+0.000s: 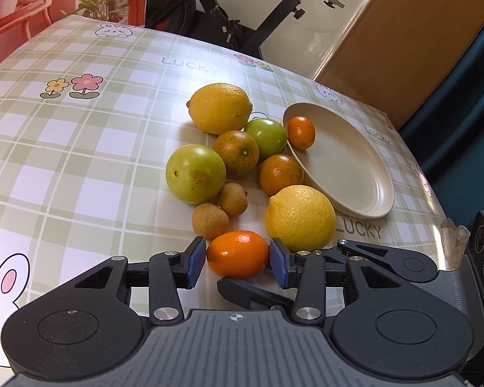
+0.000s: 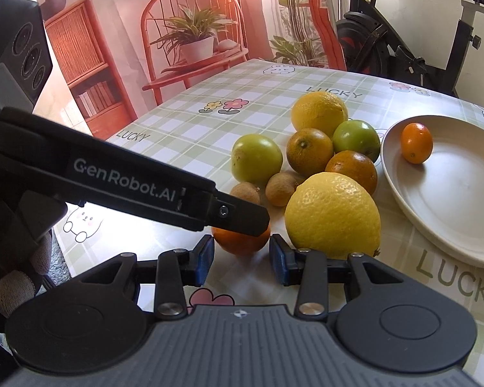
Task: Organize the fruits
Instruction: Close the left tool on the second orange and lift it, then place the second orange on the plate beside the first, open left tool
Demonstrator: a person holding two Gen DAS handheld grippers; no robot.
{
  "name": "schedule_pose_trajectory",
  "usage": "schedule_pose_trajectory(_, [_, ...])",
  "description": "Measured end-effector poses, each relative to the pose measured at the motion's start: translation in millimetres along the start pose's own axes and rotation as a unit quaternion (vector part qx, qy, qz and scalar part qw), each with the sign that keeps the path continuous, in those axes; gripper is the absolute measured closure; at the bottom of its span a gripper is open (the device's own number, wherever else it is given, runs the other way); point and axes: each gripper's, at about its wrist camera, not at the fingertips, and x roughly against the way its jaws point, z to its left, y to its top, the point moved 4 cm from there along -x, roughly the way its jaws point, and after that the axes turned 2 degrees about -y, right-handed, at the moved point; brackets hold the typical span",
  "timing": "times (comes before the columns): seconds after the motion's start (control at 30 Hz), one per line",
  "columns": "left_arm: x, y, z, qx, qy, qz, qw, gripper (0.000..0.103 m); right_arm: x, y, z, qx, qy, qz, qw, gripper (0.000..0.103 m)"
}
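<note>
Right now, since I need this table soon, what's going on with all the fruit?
A person sorts fruit with a gripper in each hand. The left gripper straddles a kumquat at the pile's near edge; whether its pads press it is unclear. The right gripper hovers nearby, open and empty. Another kumquat lies on the beige plate; the other fruit sits on the tablecloth.

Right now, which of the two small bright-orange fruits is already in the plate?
The far kumquat, resting inside the beige plate against its rim. The other kumquat lies on the tablecloth between the left gripper pads.
</note>
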Motion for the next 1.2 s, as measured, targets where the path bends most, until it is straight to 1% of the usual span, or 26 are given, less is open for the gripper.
schedule_pose_trajectory(0.2, [-5.6,-2.7,1.5,0.003,0.002,0.006,1.0,0.057,-0.9,0.3,0.1,0.001,0.0,-0.001,1.0,0.062])
schedule_pose_trajectory(0.3, [-4.1,-4.2,-1.5,-0.002,0.008,0.004,1.0,0.057,0.2,0.1,1.2,0.006,-0.004,-0.002,1.0,0.062])
schedule_pose_trajectory(0.4, [2.1,-3.0,-5.8,-0.01,0.009,-0.008,0.9999,0.057,2.6,1.3,2.5,0.01,-0.005,-0.005,1.0,0.062])
schedule_pose_trajectory(0.57, [13.8,2.6,-12.3,-0.011,0.002,-0.025,0.9996,0.057,13.0,5.5,6.5,0.018,-0.01,-0.029,0.999,0.062])
schedule_pose_trajectory(0.73, [26.6,15.0,-32.9,-0.044,0.005,-0.048,0.9979,0.057,29.7,13.1,5.9,0.014,-0.016,-0.065,0.998,0.062])
schedule_pose_trajectory(0.8, [26.9,20.9,-40.1,-0.053,0.005,-0.051,0.9973,0.057,36.6,17.3,2.9,0.007,-0.019,-0.08,0.997,0.062])
schedule_pose_trajectory(0.9, [24.1,30.7,-54.1,-0.069,0.004,-0.054,0.9962,0.057,44.3,22.9,-5.7,-0.011,-0.027,-0.097,0.995,0.062])
schedule_pose_trajectory(1.03, [13.8,43.4,-77.1,-0.104,0.004,-0.057,0.9929,0.057,56.5,29.0,-22.3,-0.037,-0.043,-0.12,0.991,0.062])
schedule_pose_trajectory(1.2, [-6.2,58.4,-96.2,-0.117,-0.007,-0.045,0.9921,0.057,63.5,34.9,-45.6,-0.058,-0.068,-0.135,0.987,0.062])
